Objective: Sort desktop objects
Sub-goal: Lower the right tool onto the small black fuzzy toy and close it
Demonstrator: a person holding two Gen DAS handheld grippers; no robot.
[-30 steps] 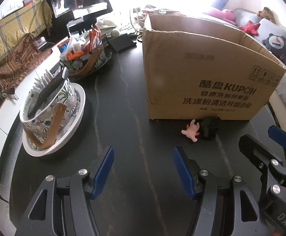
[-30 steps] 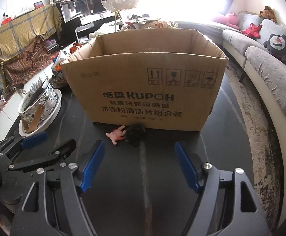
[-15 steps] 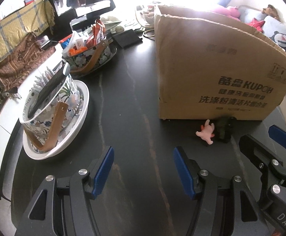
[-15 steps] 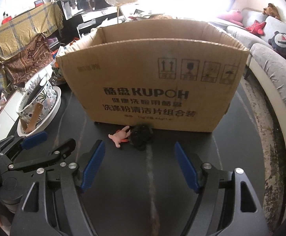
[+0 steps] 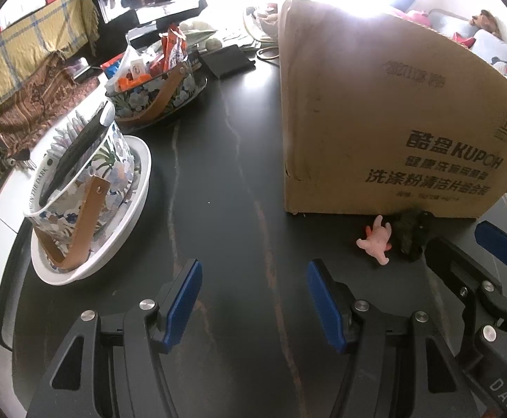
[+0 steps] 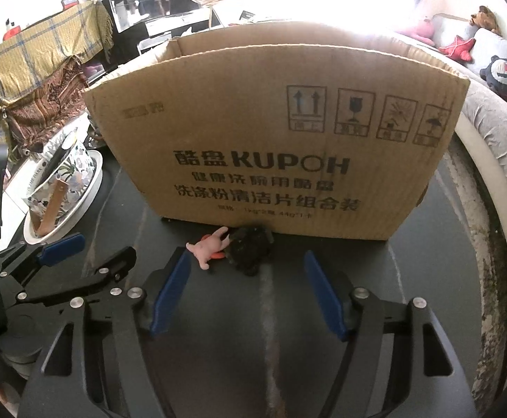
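— Where are your toys?
— The pink figure (image 6: 208,246) and dark fuzzy toy (image 6: 250,247) touch, against the cardboard box (image 6: 274,139).
— Grippers?
— Your left gripper (image 5: 253,299) gapes empty; your right gripper (image 6: 246,285) is closing, gripping nothing.

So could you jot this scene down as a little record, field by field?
table: dark top
box: open cardboard box, upright
toys: pink toy and dark fuzzy toy, touching, at the box's foot
left gripper: open, holding nothing
right gripper: jaws closing, nothing between them, aimed at the toys
baskets: floral basket on a white plate; second basket behind it
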